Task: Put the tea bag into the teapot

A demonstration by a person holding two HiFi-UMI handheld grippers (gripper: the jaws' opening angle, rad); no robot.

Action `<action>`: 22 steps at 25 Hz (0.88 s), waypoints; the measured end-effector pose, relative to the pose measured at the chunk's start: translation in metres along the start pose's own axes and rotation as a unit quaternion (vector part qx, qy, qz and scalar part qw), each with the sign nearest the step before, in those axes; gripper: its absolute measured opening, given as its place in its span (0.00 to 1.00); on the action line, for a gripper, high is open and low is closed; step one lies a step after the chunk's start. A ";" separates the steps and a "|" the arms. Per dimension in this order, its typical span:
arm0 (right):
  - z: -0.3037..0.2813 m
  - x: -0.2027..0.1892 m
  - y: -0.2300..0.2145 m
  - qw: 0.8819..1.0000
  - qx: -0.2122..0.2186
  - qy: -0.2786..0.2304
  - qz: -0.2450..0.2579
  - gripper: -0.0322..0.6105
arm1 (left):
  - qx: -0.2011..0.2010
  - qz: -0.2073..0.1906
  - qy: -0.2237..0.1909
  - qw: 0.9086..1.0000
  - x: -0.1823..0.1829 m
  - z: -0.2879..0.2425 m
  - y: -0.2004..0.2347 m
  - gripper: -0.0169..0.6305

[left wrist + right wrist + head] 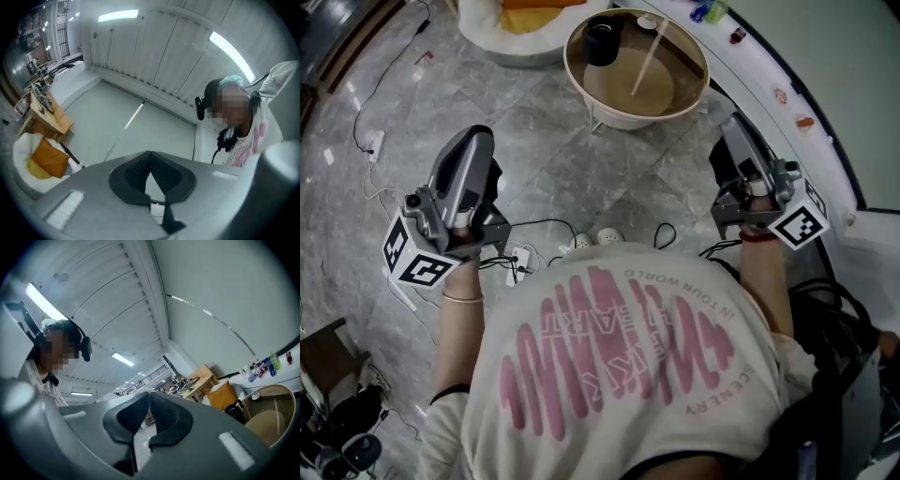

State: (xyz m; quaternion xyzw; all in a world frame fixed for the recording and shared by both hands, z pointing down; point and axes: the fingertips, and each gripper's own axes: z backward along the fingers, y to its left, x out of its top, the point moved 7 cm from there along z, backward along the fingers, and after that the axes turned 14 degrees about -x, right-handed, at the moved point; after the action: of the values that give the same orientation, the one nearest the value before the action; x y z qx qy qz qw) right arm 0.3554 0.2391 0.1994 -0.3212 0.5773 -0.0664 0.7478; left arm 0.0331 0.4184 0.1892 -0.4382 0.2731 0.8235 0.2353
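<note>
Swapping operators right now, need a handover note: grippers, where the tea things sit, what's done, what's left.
Left gripper: jaws together, nothing between them, pointed up at the ceiling, short of the table.
Right gripper: jaws together, empty, also pointed up.
Round table stands on the floor ahead; dark teapot sits near its far left rim. A small white item at the far rim may be the tea bag; too small to tell.
Done: nothing that shows.
Left: pick up the tea bag, put it into the teapot.
</note>
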 end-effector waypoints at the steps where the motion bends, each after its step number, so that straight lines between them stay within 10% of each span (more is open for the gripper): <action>1: -0.001 -0.001 0.003 1.000 0.002 0.002 0.000 0.08 | 0.001 -0.012 0.015 1.000 0.000 -0.002 -0.002 0.03; 10: -0.016 -0.033 0.023 0.999 0.000 0.030 0.023 0.08 | -0.003 -0.109 0.131 0.985 -0.022 -0.010 -0.004 0.03; 22: -0.048 -0.065 0.012 0.999 0.002 0.042 0.000 0.08 | -0.003 -0.068 0.139 0.988 -0.046 -0.007 0.028 0.03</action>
State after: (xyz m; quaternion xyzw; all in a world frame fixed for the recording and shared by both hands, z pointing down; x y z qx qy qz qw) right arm 0.2875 0.2600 0.2397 -0.3167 0.6081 -0.0807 0.7235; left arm 0.0432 0.3860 0.2321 -0.5666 0.2700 0.7377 0.2487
